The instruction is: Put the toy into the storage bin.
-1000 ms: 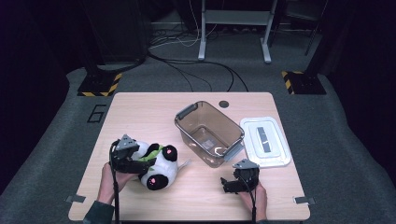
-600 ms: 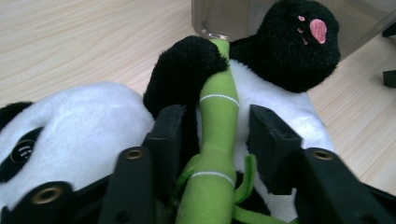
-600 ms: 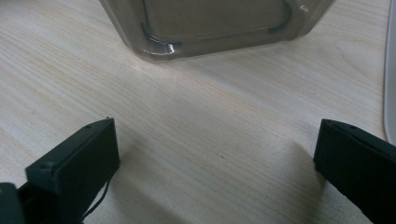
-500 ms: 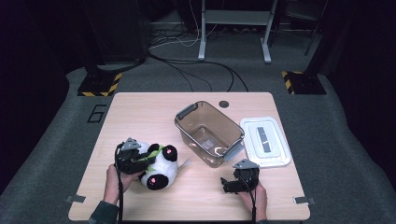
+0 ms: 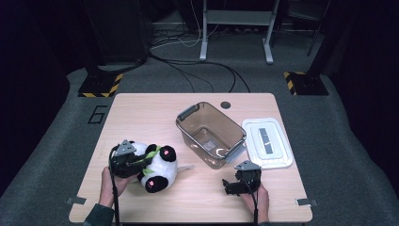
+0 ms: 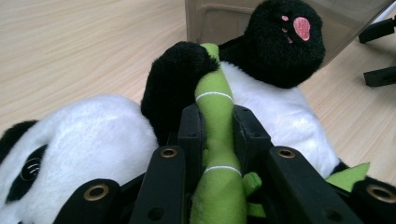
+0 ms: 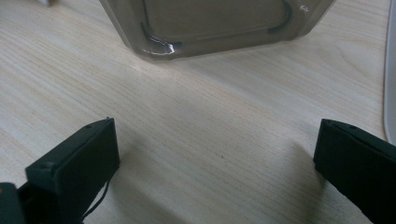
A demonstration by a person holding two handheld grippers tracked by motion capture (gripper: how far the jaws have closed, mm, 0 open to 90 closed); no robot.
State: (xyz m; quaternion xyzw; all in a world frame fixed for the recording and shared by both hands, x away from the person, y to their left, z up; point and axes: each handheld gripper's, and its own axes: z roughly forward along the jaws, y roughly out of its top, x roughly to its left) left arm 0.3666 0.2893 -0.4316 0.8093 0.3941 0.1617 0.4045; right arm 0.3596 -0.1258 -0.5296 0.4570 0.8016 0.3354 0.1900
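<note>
A black and white plush panda [image 5: 157, 167] lies on the table's front left, holding a green bamboo stalk [image 6: 215, 140]. My left gripper [image 5: 136, 163] is shut on that stalk, its jaws pressing both sides of it in the left gripper view, with the panda's pink-soled foot [image 6: 285, 39] beyond. A clear plastic bin [image 5: 210, 134] stands open and empty at the table's middle. My right gripper [image 5: 229, 185] rests low at the front right, open, with bare wood between its jaws and the bin's wall [image 7: 210, 25] just ahead.
A white lid [image 5: 266, 142] lies flat to the right of the bin. The wooden table [image 5: 141, 117] has a small dark round hole [image 5: 226, 104] near its far edge. Cables and metal stand legs cross the dark floor behind.
My left gripper has slid a little to the right and closed in on the panda's bamboo stalk. The right gripper has stayed put.
</note>
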